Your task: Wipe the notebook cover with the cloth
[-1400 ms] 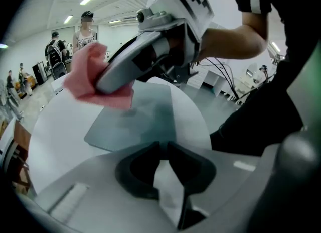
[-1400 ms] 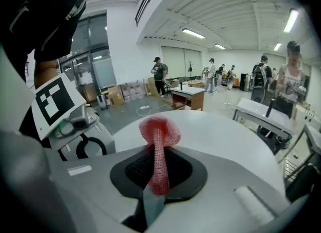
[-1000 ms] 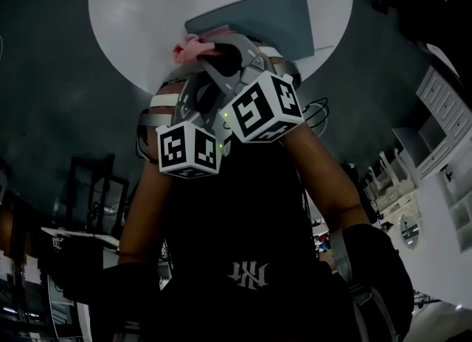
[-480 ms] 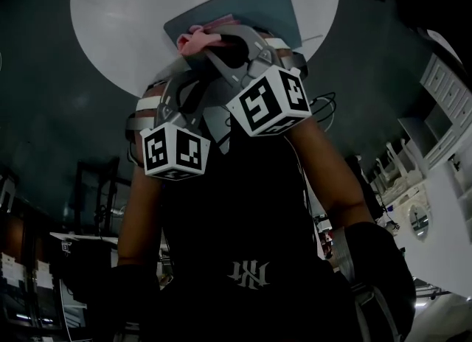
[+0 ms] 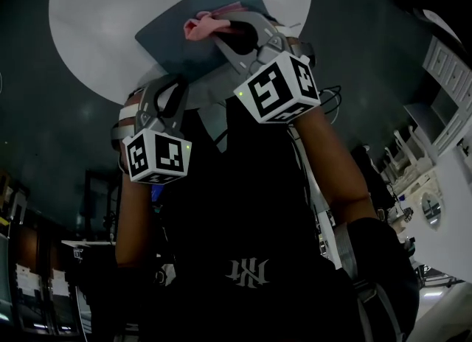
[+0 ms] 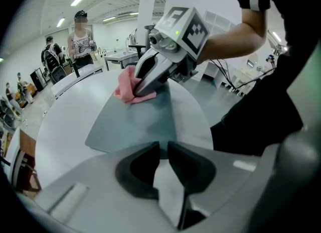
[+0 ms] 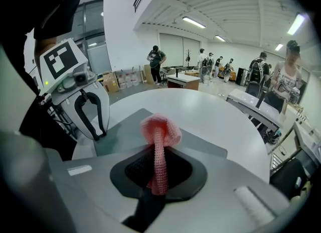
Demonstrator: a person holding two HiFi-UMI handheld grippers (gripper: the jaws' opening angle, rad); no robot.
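A grey-blue notebook (image 5: 177,35) lies flat on the round white table (image 5: 96,31). My right gripper (image 5: 221,27) is shut on a pink knitted cloth (image 5: 200,25), and the bunched end rests on the cover. In the right gripper view the cloth (image 7: 159,131) sticks up out of the right gripper (image 7: 159,177) above the notebook (image 7: 125,131). From the left gripper view the cloth (image 6: 128,89) lies toward the far part of the notebook (image 6: 135,126). My left gripper (image 6: 163,151) is shut and empty. Its tips (image 7: 100,135) stand at the notebook's near edge.
The table's rim (image 6: 55,141) curves round the notebook, with dark floor (image 5: 44,127) beyond it. Several people (image 7: 158,64) stand by desks (image 7: 183,81) across the room. Cables (image 5: 324,105) hang beside my right arm.
The right gripper has slid the cloth from the notebook's left corner in toward the middle of the cover. The left gripper has drawn back and away from the right one.
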